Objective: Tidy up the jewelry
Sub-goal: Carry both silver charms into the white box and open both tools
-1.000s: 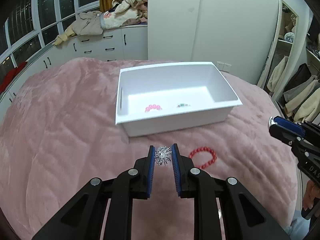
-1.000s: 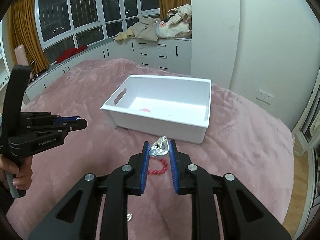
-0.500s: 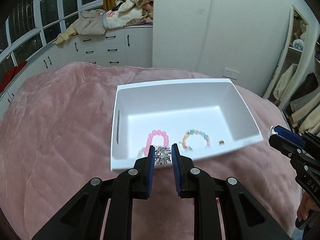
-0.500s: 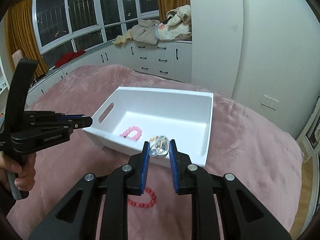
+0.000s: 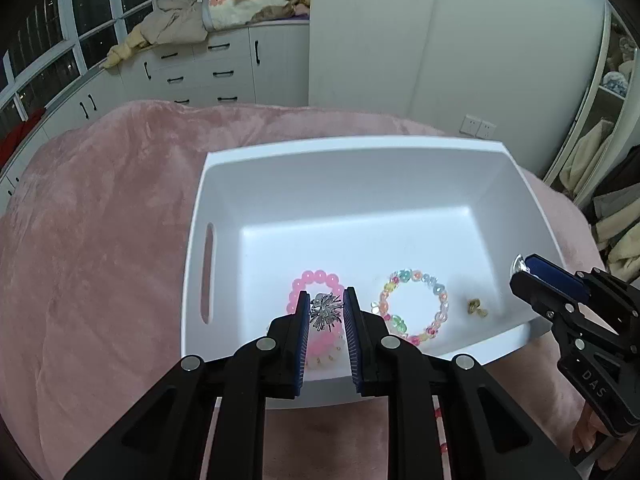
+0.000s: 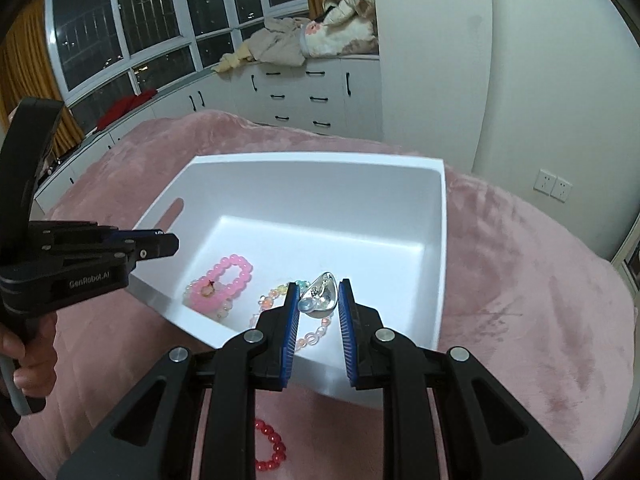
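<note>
A white box (image 5: 352, 148) (image 6: 442, 216) sits on the pink bed. Inside lie a pink bead bracelet (image 5: 316, 280) (image 6: 230, 276), a pastel bead bracelet (image 5: 434, 300) (image 6: 272, 296) and a small gold piece (image 5: 477, 307). My left gripper (image 5: 327, 312) is shut on a spiky silver brooch (image 5: 326, 311) above the box's front left part. My right gripper (image 6: 319, 300) is shut on a silver shell-shaped ornament (image 6: 322, 294) over the box's near right part; it also shows in the left wrist view (image 5: 532, 276). A red bead bracelet (image 6: 272, 448) lies on the bed before the box.
The pink blanket (image 5: 100, 240) covers the bed all around the box. White drawers (image 5: 208, 68) with piled clothes (image 5: 208, 8) stand behind the bed. A white wall with sockets (image 5: 478, 127) is at the back right. The left gripper shows in the right wrist view (image 6: 172, 244).
Both grippers have moved forward from over the blanket to above the box, each still holding its piece. The red bracelet now lies behind and below them.
</note>
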`<state>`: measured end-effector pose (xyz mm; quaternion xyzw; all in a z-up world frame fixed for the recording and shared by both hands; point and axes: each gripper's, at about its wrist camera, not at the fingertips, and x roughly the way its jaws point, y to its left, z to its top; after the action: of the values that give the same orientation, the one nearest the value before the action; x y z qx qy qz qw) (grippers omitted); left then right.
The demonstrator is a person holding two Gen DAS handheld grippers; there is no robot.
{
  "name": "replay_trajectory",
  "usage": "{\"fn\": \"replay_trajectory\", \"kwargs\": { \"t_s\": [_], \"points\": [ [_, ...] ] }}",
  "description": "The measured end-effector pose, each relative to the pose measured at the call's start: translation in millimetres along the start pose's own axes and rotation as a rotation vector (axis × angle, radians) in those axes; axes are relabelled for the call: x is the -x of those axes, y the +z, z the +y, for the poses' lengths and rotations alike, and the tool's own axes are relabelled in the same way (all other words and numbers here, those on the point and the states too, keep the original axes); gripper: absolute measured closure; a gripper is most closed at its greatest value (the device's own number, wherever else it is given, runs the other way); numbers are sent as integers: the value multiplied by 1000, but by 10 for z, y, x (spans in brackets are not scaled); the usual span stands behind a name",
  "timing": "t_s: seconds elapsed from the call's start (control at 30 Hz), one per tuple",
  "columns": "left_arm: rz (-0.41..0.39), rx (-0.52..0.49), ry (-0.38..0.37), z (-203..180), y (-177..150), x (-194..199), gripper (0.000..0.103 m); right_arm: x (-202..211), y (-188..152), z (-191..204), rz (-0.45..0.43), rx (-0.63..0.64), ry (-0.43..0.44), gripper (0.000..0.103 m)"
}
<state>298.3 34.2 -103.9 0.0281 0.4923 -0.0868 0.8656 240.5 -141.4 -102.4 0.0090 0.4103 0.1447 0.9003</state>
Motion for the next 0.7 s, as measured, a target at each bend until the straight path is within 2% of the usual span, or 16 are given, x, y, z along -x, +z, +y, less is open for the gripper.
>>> {"fn": "replay_trajectory", "kwargs": {
  "t_s": [0.07,0.1,0.13,0.17,0.2,0.23,0.27,0.3,0.33,0.43,0.7],
  "points": [
    [-2,-3,-1,-11,-11,-2,69,-22,-7,-19,8,-10,-1,81],
    [-10,-2,-4,-10,-17,20,58,-12,-5,-31,3,-17,-4,74],
    [-22,-3,-9,-10,-26,57,55,4,3,-41,-5,-26,0,64],
    [-27,-3,-18,-13,-34,89,54,54,-7,-64,-25,-47,12,41],
    [-31,0,-27,-10,-38,116,49,84,-7,-89,-43,-58,11,32],
    [-39,3,-30,-9,-53,161,43,138,-13,-102,-62,-67,0,31],
    [-47,4,-31,-11,-62,196,40,175,-24,-106,-73,-72,-2,23],
    [-56,4,-35,-15,-72,237,33,238,-32,-116,-89,-80,-10,9],
    [-69,6,-40,-13,-88,305,23,299,-39,-123,-105,-87,-18,6],
    [-109,9,-74,0,-117,478,12,487,-48,-133,-149,-84,-46,5],
    [-117,-11,-91,-3,-378,802,11,843,-155,-74,-165,-105,-56,5]
  ]
}}
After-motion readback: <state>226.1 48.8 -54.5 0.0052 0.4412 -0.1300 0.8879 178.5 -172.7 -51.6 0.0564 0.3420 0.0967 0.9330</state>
